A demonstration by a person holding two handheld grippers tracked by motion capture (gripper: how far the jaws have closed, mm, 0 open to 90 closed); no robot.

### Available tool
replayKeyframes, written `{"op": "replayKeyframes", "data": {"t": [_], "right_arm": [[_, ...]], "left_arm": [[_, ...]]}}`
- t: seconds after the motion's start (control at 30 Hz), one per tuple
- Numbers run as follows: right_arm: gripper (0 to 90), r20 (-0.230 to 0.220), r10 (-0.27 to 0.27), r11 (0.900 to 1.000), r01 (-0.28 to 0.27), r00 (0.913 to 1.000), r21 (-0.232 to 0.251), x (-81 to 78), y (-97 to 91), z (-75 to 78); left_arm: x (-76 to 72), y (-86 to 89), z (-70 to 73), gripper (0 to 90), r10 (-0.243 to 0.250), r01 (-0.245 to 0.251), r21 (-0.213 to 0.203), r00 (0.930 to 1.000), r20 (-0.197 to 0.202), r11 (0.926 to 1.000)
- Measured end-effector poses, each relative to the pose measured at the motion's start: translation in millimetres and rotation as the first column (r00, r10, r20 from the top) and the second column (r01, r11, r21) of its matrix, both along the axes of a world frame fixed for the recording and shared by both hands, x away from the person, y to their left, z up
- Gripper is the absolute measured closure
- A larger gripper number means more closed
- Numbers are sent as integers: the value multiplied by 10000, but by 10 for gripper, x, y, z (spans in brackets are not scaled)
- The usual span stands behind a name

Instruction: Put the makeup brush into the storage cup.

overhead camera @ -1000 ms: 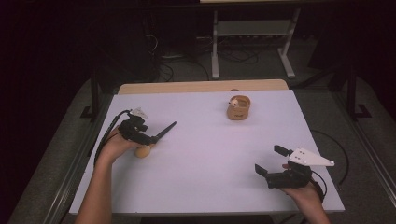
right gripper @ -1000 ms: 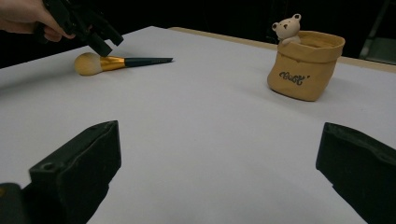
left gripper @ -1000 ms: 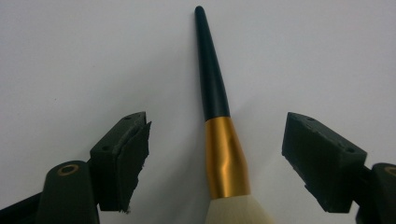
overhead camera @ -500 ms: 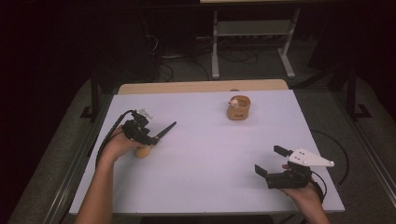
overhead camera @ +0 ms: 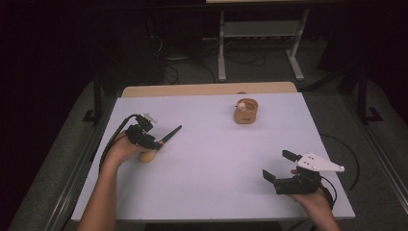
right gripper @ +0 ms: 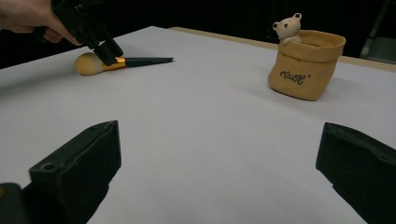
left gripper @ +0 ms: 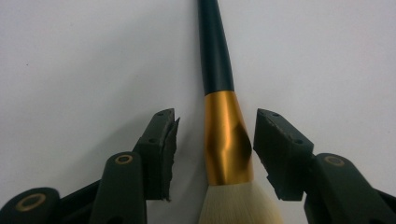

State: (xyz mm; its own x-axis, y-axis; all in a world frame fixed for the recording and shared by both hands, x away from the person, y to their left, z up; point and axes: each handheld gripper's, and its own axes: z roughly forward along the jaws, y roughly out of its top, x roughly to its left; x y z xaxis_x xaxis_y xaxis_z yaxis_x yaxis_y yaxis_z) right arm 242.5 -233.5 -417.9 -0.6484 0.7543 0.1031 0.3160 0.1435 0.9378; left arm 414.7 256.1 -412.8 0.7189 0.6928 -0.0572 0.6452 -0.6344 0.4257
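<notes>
step: grasp phase, left tool [overhead camera: 155,143] closing in on the makeup brush [left gripper: 224,135] at table left; not lifted yet
brush: lies flat on the white table [overhead camera: 211,159], near the left edge; tan bristle head [overhead camera: 146,156] toward the near side, dark handle [overhead camera: 172,135] pointing far-right
left tool state: jaws have just been closing, brush's gold ferrule [left gripper: 227,140] sits between them; in the left gripper view the right pad looks at or almost at the ferrule, the left pad is apart with a visible gap, so not clamped yet, still released
right tool: right tool [overhead camera: 280,169] hovers at table near-right, jaws wide apart, nothing between them, well apart from the brush
pouch: tan fabric pouch [overhead camera: 245,112] with a small bear figure [right gripper: 288,27] on its rim, upright, far-centre of the table, well apart from the brush; likely the drop target
next move: judgement, finish the squeeze until both pads press the ferrule, then lift; grip is close to the bristles so the handle end may droop, keep the hold centred
risk: brush may roll or skid toward the left pad as the gap shuts
</notes>
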Motion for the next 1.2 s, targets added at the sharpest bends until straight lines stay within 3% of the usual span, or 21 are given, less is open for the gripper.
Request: {"op": "replayKeyframes", "data": {"t": [0.17,0.7,1.2], "right_arm": [[0,-8,1,10000,-1,10000,-11,0,-1,0],[0,13,-11,10000,11,10000,-16,-2,-6,3],[0,5,-18,10000,18,10000,-18,-3,-6,3]], "left_arm": [[10,-9,-20,512,-86,94,328,9997,-237,9994],[15,-31,-50,562,8,11,369,9988,-499,9993],[5,-53,-70,623,291,-277,377,9989,-357,9989]]}}
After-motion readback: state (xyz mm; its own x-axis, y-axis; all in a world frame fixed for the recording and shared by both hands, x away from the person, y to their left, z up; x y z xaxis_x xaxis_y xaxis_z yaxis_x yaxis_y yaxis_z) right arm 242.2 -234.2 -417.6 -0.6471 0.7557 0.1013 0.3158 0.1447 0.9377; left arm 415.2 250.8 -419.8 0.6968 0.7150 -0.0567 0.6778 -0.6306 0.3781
